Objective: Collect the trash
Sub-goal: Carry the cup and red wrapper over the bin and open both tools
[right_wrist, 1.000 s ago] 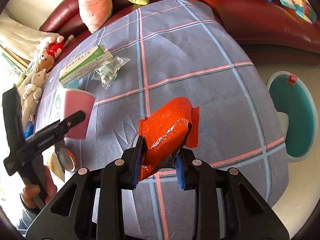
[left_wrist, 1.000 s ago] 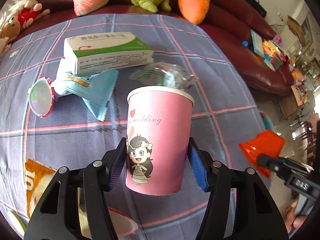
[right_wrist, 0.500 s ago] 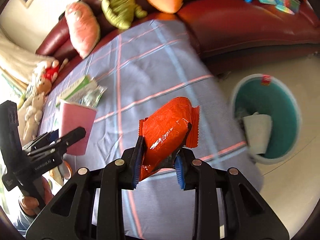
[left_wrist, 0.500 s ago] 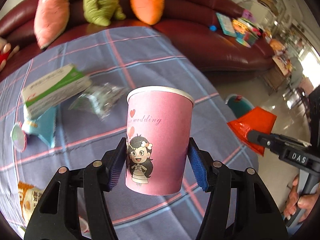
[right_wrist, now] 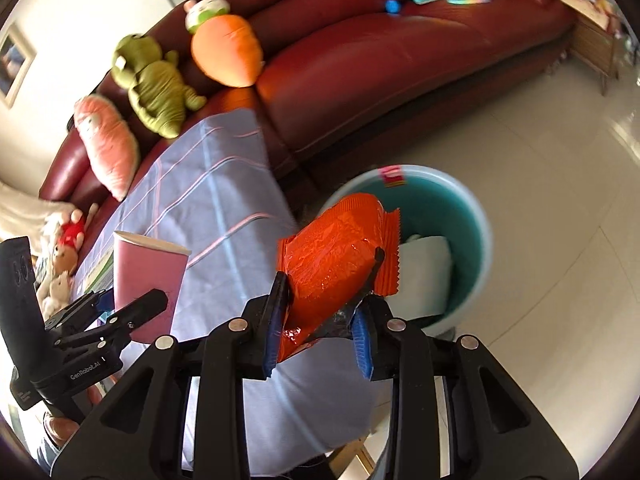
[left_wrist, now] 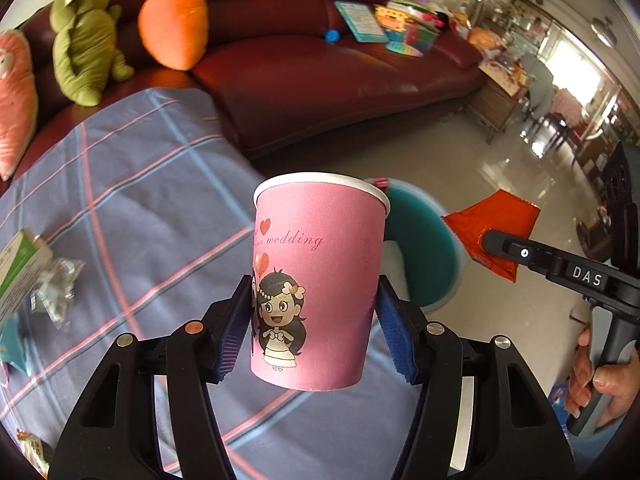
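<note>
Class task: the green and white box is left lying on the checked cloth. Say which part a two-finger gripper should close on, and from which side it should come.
Judging by its pose, grip the green and white box across its narrow width, on the two long side faces, coming down from above. It lies flat on the checked cloth, so its broad face is too wide. A crinkled clear wrapper lies against it, so grip clear of that.

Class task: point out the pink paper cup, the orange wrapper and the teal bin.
pink paper cup [left_wrist: 320,276]: left wrist view, printed side.
orange wrapper [right_wrist: 332,260]: right wrist view, crinkled front.
teal bin [right_wrist: 440,208]: right wrist view, inner wall.
</note>
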A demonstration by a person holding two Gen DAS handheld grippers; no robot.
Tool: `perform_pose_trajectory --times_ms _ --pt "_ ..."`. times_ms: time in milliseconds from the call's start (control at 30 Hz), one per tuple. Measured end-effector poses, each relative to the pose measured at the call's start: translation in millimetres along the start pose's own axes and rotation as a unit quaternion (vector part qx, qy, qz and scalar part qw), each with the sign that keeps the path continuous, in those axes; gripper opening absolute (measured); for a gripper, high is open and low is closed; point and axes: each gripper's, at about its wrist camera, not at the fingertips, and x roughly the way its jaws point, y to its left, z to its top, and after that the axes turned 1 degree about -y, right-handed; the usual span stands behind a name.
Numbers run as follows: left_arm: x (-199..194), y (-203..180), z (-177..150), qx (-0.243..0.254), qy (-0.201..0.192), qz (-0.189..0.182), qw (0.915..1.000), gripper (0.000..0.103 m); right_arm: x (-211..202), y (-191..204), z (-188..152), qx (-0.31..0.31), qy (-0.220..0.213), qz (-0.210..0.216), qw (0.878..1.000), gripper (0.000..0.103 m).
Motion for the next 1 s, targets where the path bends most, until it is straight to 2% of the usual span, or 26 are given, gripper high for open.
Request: perform_pose_trajectory --times_ms 133,433,900,1000 --pt "19 -24 10 0.01 0.013 -0.007 0.9998 0.061 -1 -27 4 0.019 0.002 -0.003 1.0 0.029" --pt "56 -55 32 0.024 0.031 -0.014 0.9991 0.062 -1 -61 15 0.038 0.011 -0.012 0.999 0.03" --pt "103 -70 51 0.027 0.051 -0.023 0.9981 0.064 7 -74 28 0.046 0.02 -0.034 0.998 0.031" --pt "109 -71 55 0.027 0.053 -0.012 0.9982 0.082 10 -75 29 0.047 0.023 -0.038 0.998 0.031"
